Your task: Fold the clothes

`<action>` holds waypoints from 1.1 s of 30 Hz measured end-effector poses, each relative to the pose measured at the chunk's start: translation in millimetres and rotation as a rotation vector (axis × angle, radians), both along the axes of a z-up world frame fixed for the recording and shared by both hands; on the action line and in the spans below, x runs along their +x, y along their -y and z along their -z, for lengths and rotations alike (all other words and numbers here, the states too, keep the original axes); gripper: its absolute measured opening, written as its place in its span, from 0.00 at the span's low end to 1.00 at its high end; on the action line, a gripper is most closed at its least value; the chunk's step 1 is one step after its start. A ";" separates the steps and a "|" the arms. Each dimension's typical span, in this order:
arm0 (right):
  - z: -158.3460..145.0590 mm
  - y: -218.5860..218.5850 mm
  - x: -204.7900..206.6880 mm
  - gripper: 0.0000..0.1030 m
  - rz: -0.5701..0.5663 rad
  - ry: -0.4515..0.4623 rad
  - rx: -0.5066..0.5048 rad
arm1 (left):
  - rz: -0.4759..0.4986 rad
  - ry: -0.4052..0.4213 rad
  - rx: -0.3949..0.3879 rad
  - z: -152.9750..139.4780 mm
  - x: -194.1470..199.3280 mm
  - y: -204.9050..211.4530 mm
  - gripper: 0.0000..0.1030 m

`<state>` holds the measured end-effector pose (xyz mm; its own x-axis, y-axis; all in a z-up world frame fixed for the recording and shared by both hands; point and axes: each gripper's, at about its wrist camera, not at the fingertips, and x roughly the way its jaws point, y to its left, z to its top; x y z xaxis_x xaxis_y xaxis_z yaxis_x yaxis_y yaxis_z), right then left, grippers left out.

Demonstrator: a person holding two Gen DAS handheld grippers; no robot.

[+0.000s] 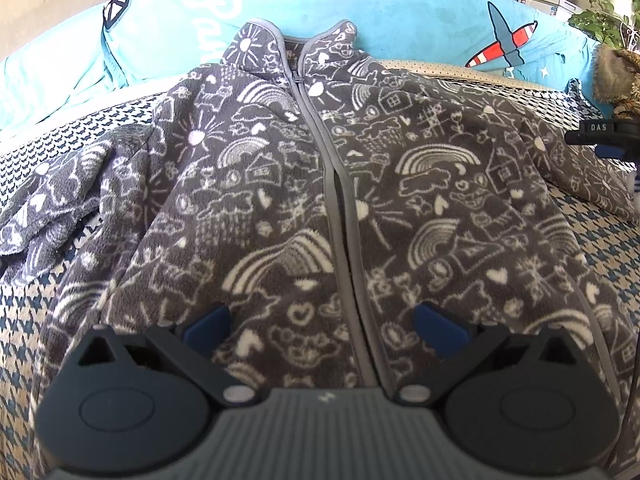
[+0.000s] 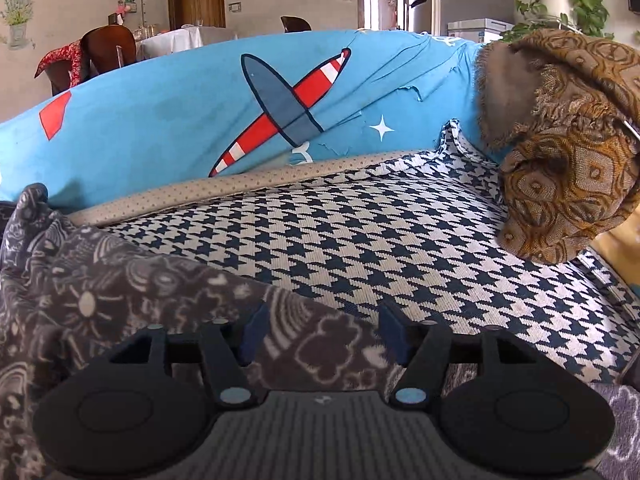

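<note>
A dark grey fleece jacket [image 1: 280,184] with white doodle print lies face up on the sofa seat, zipped, collar at the far end. Its left sleeve [image 1: 60,192] is bunched up; its right sleeve [image 1: 580,168] stretches out to the side. My left gripper [image 1: 324,324] hovers open over the hem, one finger on each side of the zipper line. In the right wrist view my right gripper [image 2: 325,334] is open low over the sleeve fabric [image 2: 160,304], whose edge runs between the blue pads [image 2: 394,332]. From the left wrist view, the right gripper [image 1: 600,138] shows at the right edge.
The seat has a navy-and-cream houndstooth cover [image 2: 400,240]. A turquoise backrest cover [image 2: 160,120] with a plane print rises behind. A brown patterned cloth [image 2: 568,152] drapes over the right armrest. Houseplants [image 2: 560,0], chairs and a table stand beyond.
</note>
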<state>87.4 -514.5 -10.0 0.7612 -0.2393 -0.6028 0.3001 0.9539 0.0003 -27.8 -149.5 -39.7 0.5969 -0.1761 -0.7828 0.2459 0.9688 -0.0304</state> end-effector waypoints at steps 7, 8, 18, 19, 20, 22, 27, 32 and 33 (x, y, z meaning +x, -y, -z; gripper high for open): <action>3.0 1.7 3.2 0.64 -0.022 0.005 0.013 | 0.001 0.003 0.004 0.3 0.2 0.9 1.00; 2.7 0.7 2.9 0.59 -0.029 0.004 0.009 | 0.001 0.004 0.005 0.3 0.1 1.2 1.00; 0.6 -17.5 2.4 0.07 -0.051 0.002 -0.065 | -0.001 0.008 0.009 0.7 0.0 2.2 1.00; -0.7 -18.6 2.4 0.06 -0.034 0.009 -0.081 | -0.001 0.007 0.008 0.5 -0.1 2.2 1.00; -2.6 -18.8 2.8 0.06 -0.016 0.019 -0.098 | -0.001 0.006 0.008 0.2 -0.1 2.4 1.00; -5.4 -17.7 4.1 0.05 0.034 0.038 -0.120 | 0.000 0.004 0.008 -0.2 -0.3 2.6 1.00; -5.3 -10.4 6.2 0.01 0.196 0.053 -0.169 | 0.014 -0.002 0.010 -1.4 -1.9 3.1 1.00; -17.2 -11.0 -2.1 0.07 0.179 0.045 -0.041 | 0.037 -0.004 0.017 -1.6 -4.6 4.6 1.00; -20.5 -16.4 -3.7 0.10 0.162 0.045 -0.033 | 0.039 -0.002 0.018 -1.1 -5.2 4.8 1.00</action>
<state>83.7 -498.1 10.5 0.7370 -0.3800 -0.5590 0.4505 0.8927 -0.0130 -32.9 -154.4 -38.5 0.5881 -0.1848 -0.7874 0.2831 0.9590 -0.0136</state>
